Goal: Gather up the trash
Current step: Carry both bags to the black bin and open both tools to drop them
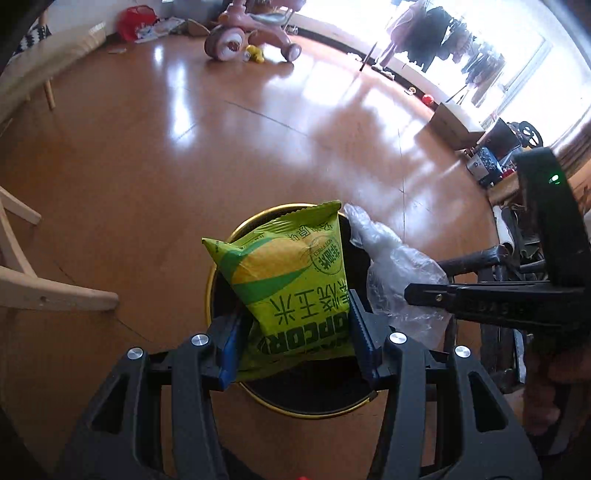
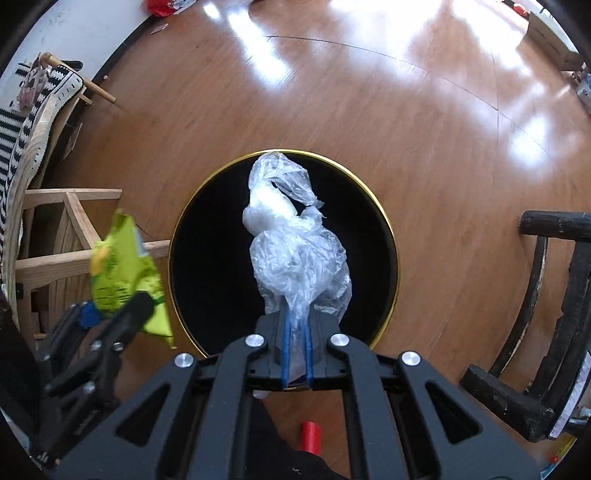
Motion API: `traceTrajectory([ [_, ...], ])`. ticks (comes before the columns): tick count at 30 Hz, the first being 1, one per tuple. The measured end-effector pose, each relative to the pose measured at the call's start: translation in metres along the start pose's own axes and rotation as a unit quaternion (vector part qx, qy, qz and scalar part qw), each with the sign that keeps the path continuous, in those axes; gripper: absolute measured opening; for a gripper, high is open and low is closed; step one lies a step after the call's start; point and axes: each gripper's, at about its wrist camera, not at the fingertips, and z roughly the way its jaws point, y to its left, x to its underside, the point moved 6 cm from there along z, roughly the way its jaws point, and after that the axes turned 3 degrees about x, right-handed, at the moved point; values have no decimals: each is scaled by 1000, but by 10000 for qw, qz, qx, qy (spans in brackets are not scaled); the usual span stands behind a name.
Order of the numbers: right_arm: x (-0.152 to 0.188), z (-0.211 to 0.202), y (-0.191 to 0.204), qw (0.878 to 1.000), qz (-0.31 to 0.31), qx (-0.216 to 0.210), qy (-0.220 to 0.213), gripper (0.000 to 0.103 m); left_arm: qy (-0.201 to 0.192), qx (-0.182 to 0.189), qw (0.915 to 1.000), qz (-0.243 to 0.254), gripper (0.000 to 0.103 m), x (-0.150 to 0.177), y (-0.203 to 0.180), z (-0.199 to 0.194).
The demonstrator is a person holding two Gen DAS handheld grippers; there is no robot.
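A glossy wooden floor [image 2: 424, 155] spreads under a round black bin [image 2: 214, 258] with a thin gold rim. Pale wooden chair legs [image 1: 55, 291] stand to one side, a dark worn chair [image 2: 546, 295] to the other, and a pink tricycle [image 1: 243, 33] is parked far off. The left gripper [image 1: 295, 332] pinches a puffy green-and-yellow popcorn bag [image 1: 291, 273] above the bin's mouth. Beside it, the right gripper [image 2: 298, 354], pressed together, clamps a crinkled clear plastic bag [image 2: 295, 243] hanging over the bin's dark opening.
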Motion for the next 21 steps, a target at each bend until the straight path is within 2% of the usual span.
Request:
traceTrajectory([
  [5,-7,0,-4,10000,6,-69,-9,7,74,1,9999,-114,50,4,4,17],
  [6,-8,0,-4,10000,21,-71,-11,11,100,-2,9999,-111,50,5,4,19],
  [8,-9,-4,-3,9999,48,-119,-36,41,124,-14,9999,-76,50,9,4,19],
  [9,-10,-6,-1,9999,51,-135,-94,73,142,-24,9999,-49,50,11,3,19],
  [10,-12,-9,0,9997,8,-140,-208,79,149,-27,9999,-26,50,11,2,20],
  [15,-15,-19,0,9993,62,-75,-357,79,209,-100,9997,51,50,15,-2,24],
  [17,-17,-24,-2,9989,131,-30,-447,79,240,-94,9997,51,54,16,-3,25],
  [21,-19,-36,-9,9974,371,16,-613,79,139,-116,9998,108,84,16,-7,23],
])
